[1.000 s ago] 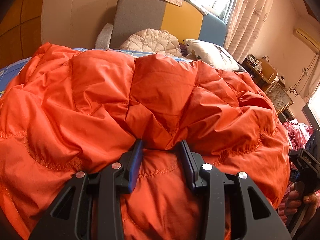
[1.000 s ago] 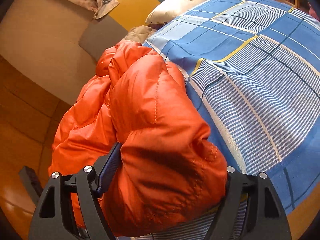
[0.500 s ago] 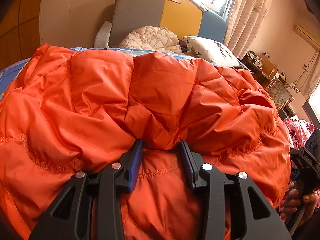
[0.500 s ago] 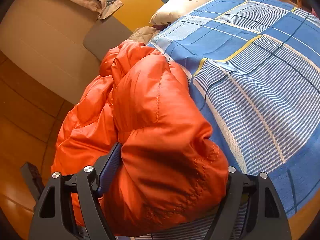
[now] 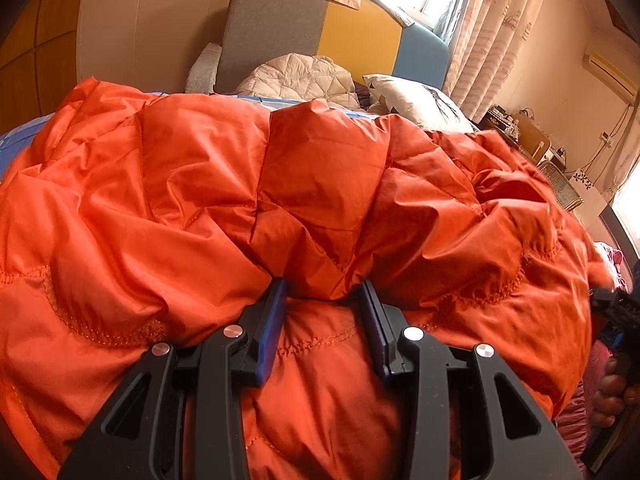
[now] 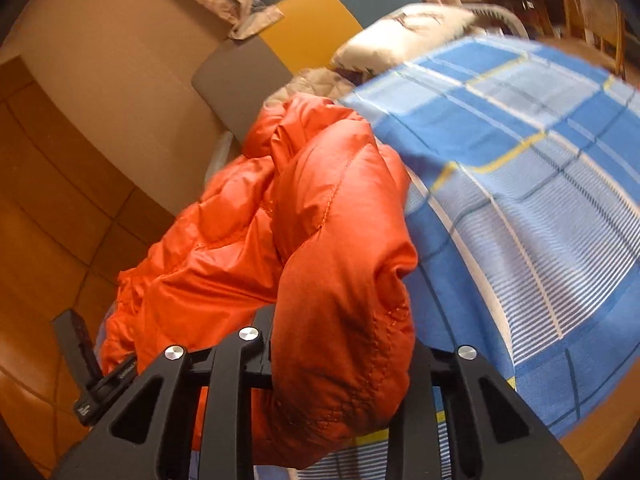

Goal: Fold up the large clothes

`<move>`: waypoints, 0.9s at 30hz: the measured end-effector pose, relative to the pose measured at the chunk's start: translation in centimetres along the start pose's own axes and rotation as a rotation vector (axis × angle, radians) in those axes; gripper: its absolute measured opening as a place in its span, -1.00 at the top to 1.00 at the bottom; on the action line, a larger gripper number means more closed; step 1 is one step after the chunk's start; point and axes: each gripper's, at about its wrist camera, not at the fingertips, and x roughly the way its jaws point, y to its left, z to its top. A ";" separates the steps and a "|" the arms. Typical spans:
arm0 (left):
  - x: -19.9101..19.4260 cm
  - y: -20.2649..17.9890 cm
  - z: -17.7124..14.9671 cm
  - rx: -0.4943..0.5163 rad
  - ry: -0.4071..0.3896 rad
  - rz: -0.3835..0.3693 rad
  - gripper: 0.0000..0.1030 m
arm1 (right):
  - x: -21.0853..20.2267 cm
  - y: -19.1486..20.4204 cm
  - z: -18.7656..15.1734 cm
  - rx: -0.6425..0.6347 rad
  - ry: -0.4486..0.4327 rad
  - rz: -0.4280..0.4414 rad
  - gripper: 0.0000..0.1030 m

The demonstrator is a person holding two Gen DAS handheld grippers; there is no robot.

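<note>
A large orange quilted puffer jacket (image 5: 320, 184) fills the left wrist view and lies bunched over the bed. My left gripper (image 5: 322, 292) is shut on a thick fold of the jacket near its stitched hem. In the right wrist view the jacket (image 6: 320, 216) hangs over the bed's near edge, and my right gripper (image 6: 340, 344) is shut on a puffy end of it; the fabric hides the right finger. The right gripper and the hand that holds it also show at the right edge of the left wrist view (image 5: 618, 320).
The bed has a blue plaid sheet (image 6: 520, 184). At its head are a grey, yellow and blue headboard (image 5: 320, 28), a cream quilted garment (image 5: 304, 80) and a white pillow (image 5: 416, 100). Pink clothing (image 5: 604, 360) lies at the far right. A wooden floor (image 6: 52, 208) lies left of the bed.
The right gripper has lifted and swung with its end of the jacket, so the bed view has shifted and blurred. The left gripper's hold and view have barely changed.
</note>
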 end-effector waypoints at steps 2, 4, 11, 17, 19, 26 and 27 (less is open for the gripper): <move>-0.1 0.2 -0.2 -0.008 -0.001 -0.009 0.29 | 0.1 -0.8 0.3 0.057 0.023 0.003 0.43; -0.2 0.2 -0.4 -0.009 -0.002 -0.013 0.29 | 0.4 -1.7 0.3 0.093 0.039 -0.006 0.24; -0.7 0.5 -0.6 -0.016 -0.004 -0.036 0.29 | 0.6 -4.8 -0.1 0.201 0.078 0.008 -0.51; -0.6 1.0 -0.5 -0.017 -0.008 -0.046 0.28 | 0.4 -7.7 -1.2 0.318 0.120 0.106 -0.64; -0.6 1.1 -0.6 -0.019 -0.008 -0.047 0.28 | 1.4 -7.7 -1.5 0.350 0.141 0.142 -0.52; -0.6 1.2 -0.4 -0.029 -0.005 -0.045 0.29 | 4.2 -6.0 -1.3 0.392 0.137 0.245 0.19; -0.5 1.2 -0.4 -0.032 -0.004 -0.044 0.29 | 3.9 -5.5 -1.1 0.372 0.124 0.245 0.35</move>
